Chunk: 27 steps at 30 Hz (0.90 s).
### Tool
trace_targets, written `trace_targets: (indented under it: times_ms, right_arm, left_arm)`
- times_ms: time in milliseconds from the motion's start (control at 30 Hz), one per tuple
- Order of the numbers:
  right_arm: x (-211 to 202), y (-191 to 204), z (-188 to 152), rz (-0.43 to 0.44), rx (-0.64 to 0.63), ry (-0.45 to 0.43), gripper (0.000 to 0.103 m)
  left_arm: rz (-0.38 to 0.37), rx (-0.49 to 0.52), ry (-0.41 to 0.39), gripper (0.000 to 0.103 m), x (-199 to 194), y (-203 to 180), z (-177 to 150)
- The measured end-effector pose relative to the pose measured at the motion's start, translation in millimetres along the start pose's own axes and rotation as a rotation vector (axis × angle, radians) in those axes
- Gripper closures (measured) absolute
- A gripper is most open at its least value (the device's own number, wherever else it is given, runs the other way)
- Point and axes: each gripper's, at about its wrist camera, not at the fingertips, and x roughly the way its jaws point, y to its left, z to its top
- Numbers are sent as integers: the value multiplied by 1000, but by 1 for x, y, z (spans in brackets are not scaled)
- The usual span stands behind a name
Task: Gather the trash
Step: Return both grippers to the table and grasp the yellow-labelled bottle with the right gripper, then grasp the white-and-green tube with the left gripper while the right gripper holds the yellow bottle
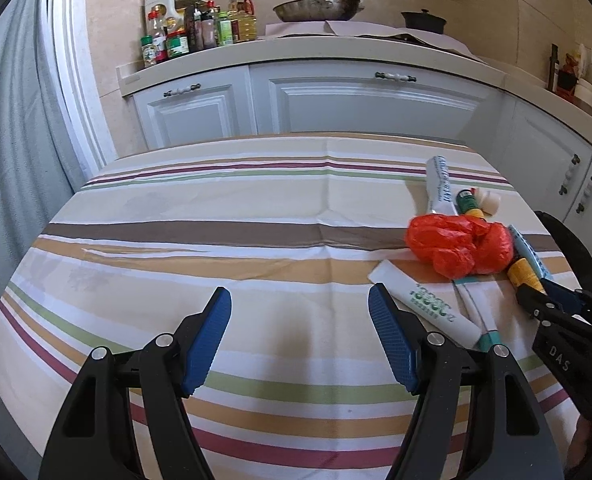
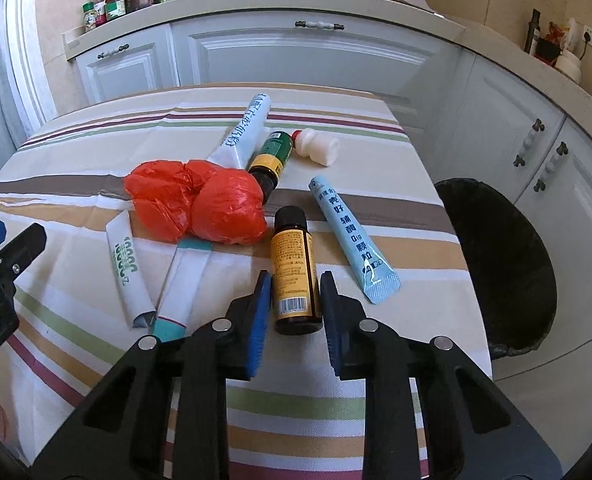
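Note:
Trash lies on the striped tablecloth (image 2: 75,152): a crumpled red plastic bag (image 2: 199,204), a brown bottle with a yellow label (image 2: 293,272), a light blue sachet (image 2: 352,236), a green-labelled bottle (image 2: 273,154), a small white bottle (image 2: 318,146), and white sachets (image 2: 127,268). My right gripper (image 2: 294,292) has its blue pads on both sides of the yellow-labelled bottle, shut on it. My left gripper (image 1: 300,304) is open and empty over bare cloth, left of the trash. The red bag (image 1: 458,244) and a white sachet (image 1: 424,304) also show in the left wrist view.
A dark trash bin (image 2: 504,264) stands on the floor right of the table. White cabinets (image 1: 336,104) and a counter with sauce bottles (image 1: 183,32), a wok (image 1: 320,8) and a black pot (image 1: 424,20) lie behind the table. A curtain (image 1: 11,152) hangs at left.

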Motion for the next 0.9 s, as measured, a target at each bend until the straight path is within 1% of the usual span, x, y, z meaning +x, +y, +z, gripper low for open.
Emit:
trace_targets:
  times_ms: [200, 467, 633, 700, 800, 900]
  right_arm:
    - [-10, -5, -2, 15, -1, -36, 80]
    - [-28, -24, -5, 18, 11, -90, 80]
    - [-36, -39, -8, 15, 36, -117, 80]
    - [-37, -45, -10, 19, 48, -121, 80]
    - [-38, -54, -12, 20, 63, -125, 80]
    - [-38, -61, -13, 22, 79, -129, 80]
  left_arm:
    - [-15, 13, 0, 34, -3, -14, 0]
    - [-70, 6, 47, 34, 3, -40, 2]
    - [-51, 42, 65, 34, 12, -60, 1]
    - [-36, 60, 88, 34, 20, -65, 0]
    - [-24, 75, 122, 34, 27, -68, -4]
    - [-30, 70, 140, 34, 27, -64, -8]
